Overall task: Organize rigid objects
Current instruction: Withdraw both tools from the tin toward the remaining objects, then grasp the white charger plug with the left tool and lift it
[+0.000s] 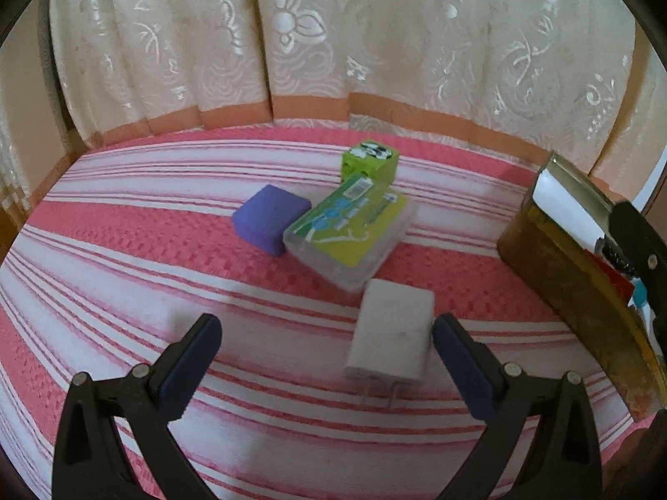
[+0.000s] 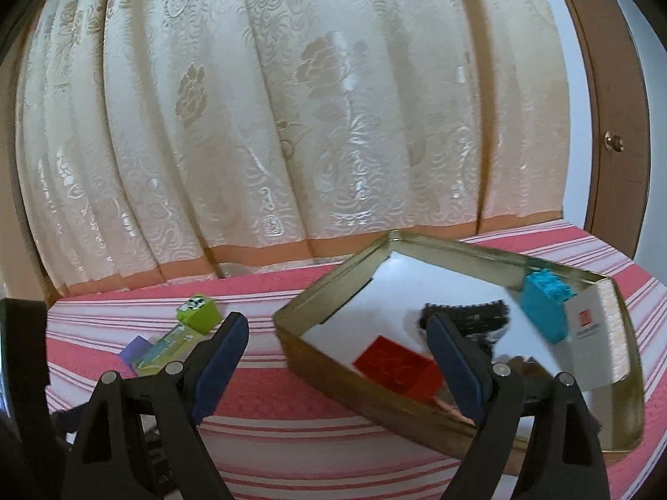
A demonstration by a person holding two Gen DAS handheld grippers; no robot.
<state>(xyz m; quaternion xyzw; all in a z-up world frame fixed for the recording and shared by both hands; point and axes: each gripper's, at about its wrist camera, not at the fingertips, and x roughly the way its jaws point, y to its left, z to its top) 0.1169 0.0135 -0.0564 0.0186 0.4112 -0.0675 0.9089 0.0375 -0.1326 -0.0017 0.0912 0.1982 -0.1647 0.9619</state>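
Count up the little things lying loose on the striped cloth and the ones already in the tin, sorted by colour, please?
Loose on the cloth:
Green: 2, a block and a clear case with a green label
Purple: 1, a box
White: 1, a charger
In the tin:
Red: 1, a block
Blue: 1, a block
Black: 1, a comb-like piece
White: 1, a card box
Total: 8

White charger block (image 1: 389, 329) lies flat nearest, its prongs pointing toward the near edge. Behind it a clear plastic case (image 1: 350, 233) with a green printed label, lying flat and skewed. Purple box (image 1: 271, 223) at its left, just beside it or touching. Green brick (image 1: 369, 162) at the far end. Gold tin (image 2: 321, 304) to the right, open: red brick (image 2: 398, 368), blue brick (image 2: 546, 304), black comb (image 2: 471, 312), white card box (image 2: 596, 333) inside.
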